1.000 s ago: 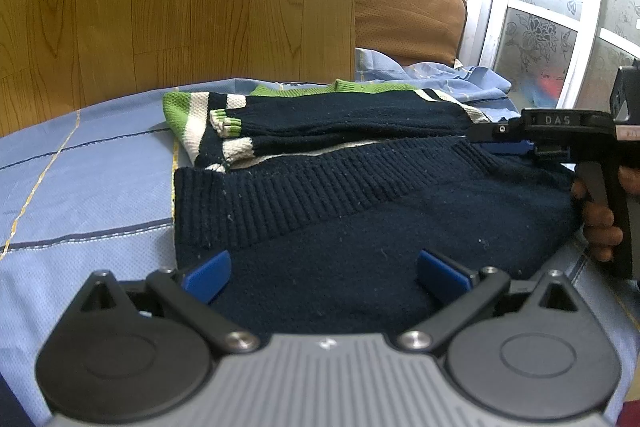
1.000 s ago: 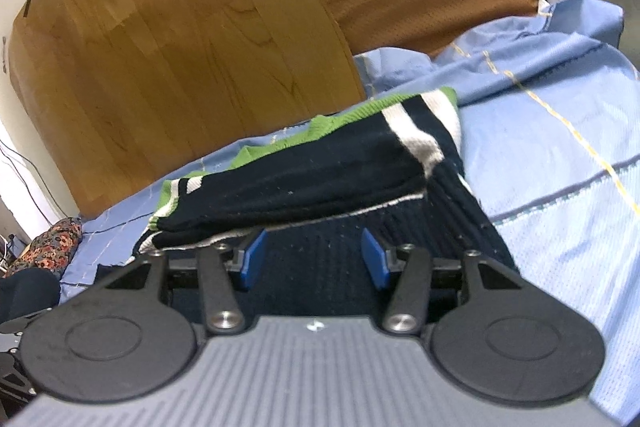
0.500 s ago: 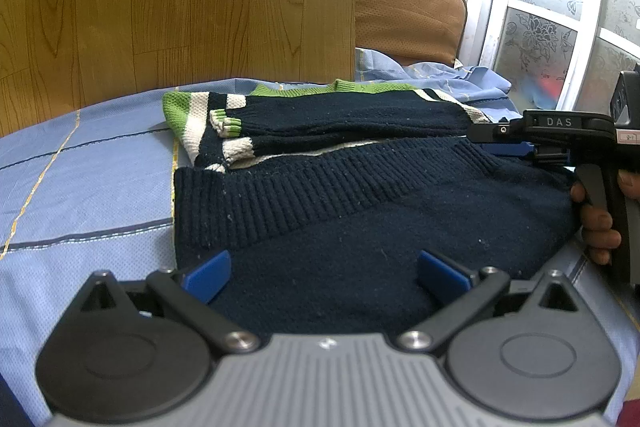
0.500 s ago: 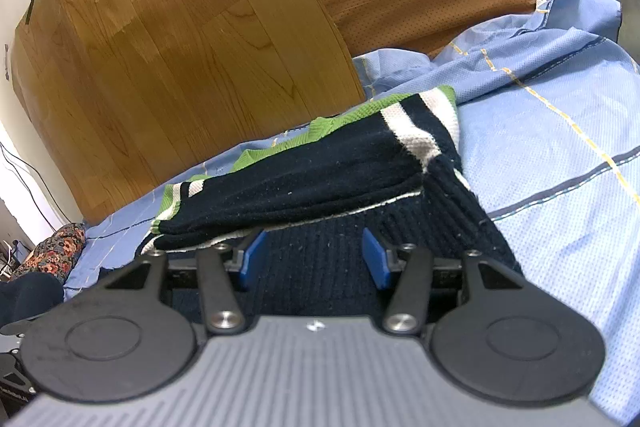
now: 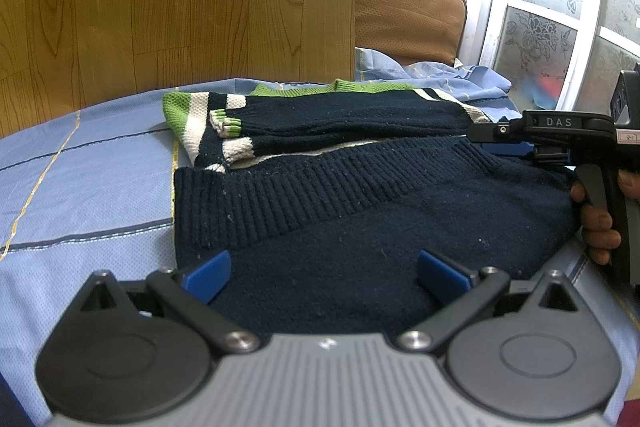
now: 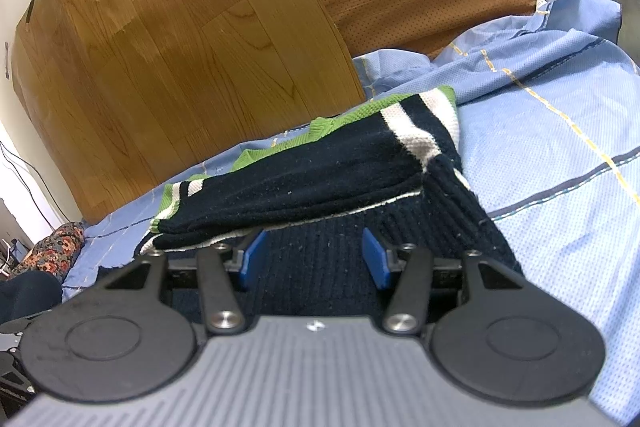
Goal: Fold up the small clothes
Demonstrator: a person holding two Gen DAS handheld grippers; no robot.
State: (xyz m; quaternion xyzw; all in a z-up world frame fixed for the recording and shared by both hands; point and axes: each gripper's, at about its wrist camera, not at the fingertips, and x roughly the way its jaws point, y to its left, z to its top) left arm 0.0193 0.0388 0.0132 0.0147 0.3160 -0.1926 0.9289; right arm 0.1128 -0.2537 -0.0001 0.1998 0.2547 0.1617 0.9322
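A small navy sweater [image 5: 360, 211] with green and white stripes lies partly folded on a blue sheet [image 5: 80, 195]. Its sleeves are laid across the top and its ribbed hem is turned up over the body. My left gripper [image 5: 324, 273] is open, low over the sweater's near edge. My right gripper [image 6: 314, 257] is open over the ribbed hem [image 6: 440, 203] at the sweater's right side. It also shows in the left wrist view [image 5: 504, 143], held by a hand at the right edge.
A wooden headboard [image 5: 180, 7] stands behind the bed. A brown cushion [image 5: 408, 15] leans at the back right, beside frosted glass doors [image 5: 560, 35]. The sheet is bunched near the cushion [image 6: 520, 59]. A floral fabric [image 6: 52, 251] lies at the far left.
The right gripper has edged slightly back and up over the hem. The left gripper and the sweater have not visibly moved.
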